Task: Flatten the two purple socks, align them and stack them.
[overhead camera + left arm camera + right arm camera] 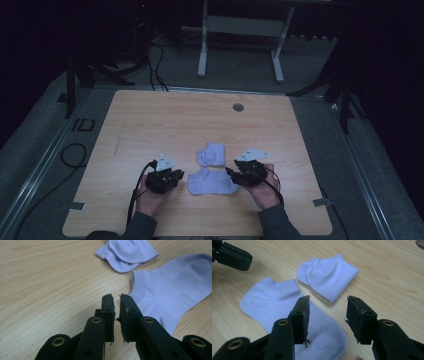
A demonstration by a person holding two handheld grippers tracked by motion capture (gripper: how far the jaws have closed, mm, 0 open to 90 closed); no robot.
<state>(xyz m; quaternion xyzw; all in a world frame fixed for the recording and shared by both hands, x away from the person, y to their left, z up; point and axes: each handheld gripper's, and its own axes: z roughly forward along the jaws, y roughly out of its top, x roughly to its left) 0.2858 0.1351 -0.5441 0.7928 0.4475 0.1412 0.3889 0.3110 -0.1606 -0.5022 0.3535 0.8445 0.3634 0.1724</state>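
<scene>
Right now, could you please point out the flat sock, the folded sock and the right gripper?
flat sock (212, 182): high view, middle of its foot.
folded sock (329, 277): right gripper view, centre of its top layer.
right gripper (327, 315): right gripper view, midway between its fingertips.

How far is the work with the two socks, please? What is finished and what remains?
Done, it seems: the folded sock lies doubled over on the table. In hand: nothing is gripped; the right gripper hovers with jaws open over the flat sock, and the left gripper, jaws nearly closed with a slim gap, waits beside its cuff. Left: probably folding the flat sock.
</scene>
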